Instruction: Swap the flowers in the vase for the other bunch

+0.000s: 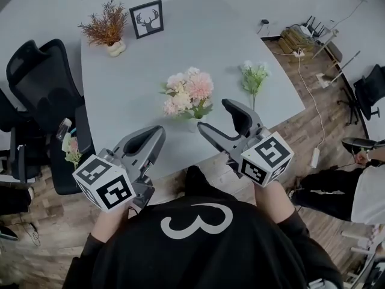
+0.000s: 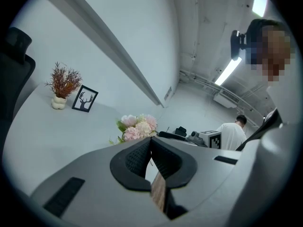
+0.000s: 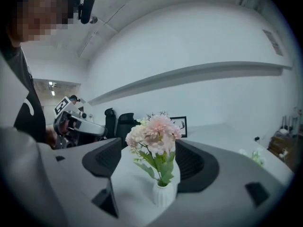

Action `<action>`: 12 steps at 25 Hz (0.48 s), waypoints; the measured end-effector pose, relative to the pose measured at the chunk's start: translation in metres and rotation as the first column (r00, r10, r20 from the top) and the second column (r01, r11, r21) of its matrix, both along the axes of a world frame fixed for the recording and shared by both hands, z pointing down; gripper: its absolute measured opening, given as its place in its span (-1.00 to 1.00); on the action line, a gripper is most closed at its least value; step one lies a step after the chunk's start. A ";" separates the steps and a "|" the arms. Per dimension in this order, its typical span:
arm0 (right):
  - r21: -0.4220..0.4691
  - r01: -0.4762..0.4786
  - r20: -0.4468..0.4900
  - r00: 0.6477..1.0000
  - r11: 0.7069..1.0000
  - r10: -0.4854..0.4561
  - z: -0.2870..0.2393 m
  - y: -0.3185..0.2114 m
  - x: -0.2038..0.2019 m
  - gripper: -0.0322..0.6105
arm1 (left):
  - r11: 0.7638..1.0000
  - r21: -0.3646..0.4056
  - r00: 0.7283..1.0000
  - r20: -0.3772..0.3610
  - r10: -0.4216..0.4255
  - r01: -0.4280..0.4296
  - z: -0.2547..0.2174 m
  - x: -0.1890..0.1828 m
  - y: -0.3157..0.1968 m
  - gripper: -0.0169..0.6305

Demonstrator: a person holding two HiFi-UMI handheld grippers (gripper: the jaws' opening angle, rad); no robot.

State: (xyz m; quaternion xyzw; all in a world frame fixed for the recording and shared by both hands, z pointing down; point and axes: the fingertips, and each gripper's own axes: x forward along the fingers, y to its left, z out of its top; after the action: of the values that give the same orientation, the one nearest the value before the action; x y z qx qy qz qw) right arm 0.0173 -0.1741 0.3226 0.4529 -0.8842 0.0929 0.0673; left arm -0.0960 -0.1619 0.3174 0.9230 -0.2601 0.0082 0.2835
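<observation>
Where the vase stands: near the front edge of the pale grey table (image 1: 132, 83), with the small white ribbed ceramic vase (image 3: 163, 195) upright on it.
In the vase: a bunch of pink and cream artificial flowers (image 1: 187, 94) with green leaves, the heads fanned out above the neck.
Other bunch: over to the right, the white-and-green flower sprig (image 1: 254, 77) lies flat on the tabletop, well apart from the vase, its stem pointing towards the person.
Right gripper (image 1: 213, 115): jaws spread wide and lined up on the vase. Its own view frames the vase and stems between the two black pads, and neither pad touches. From the head view, the nearer jaw tip sits just beside the vase.
Left gripper (image 1: 160, 130): jaws drawn together at the tips with nothing between them. It is held at the table's near edge, left of the vase and apart from it.
Back corner: a black-framed deer-head picture (image 1: 146, 19) stands there, and just beside it is a dried rust-brown plant in a knobbly white pot (image 1: 107, 29).
Left of the table: a black office chair (image 1: 36, 71) is pushed up close.
</observation>
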 end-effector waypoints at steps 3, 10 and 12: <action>-0.019 -0.005 -0.034 0.999 1.000 0.004 0.011 -0.017 0.001 0.22 | 1.000 -0.008 1.000 0.004 -0.015 0.015 0.002 -0.001 -0.007 -0.91; -0.061 0.005 -0.049 0.999 0.998 -0.008 0.038 -0.050 -0.007 0.24 | 0.997 -0.024 0.997 0.012 -0.073 0.074 0.008 -0.014 -0.031 -0.91; -0.052 0.001 -0.039 0.999 0.999 -0.003 0.039 -0.058 -0.008 0.24 | 0.995 -0.030 0.996 0.013 -0.093 0.093 0.011 -0.018 -0.036 -0.91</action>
State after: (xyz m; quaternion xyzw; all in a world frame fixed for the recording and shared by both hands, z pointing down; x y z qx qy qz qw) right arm 0.0092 -0.2318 0.3621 0.4518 -0.8805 0.1070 0.0962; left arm -0.1140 -0.1982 0.3284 0.9053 -0.3044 0.0045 0.2962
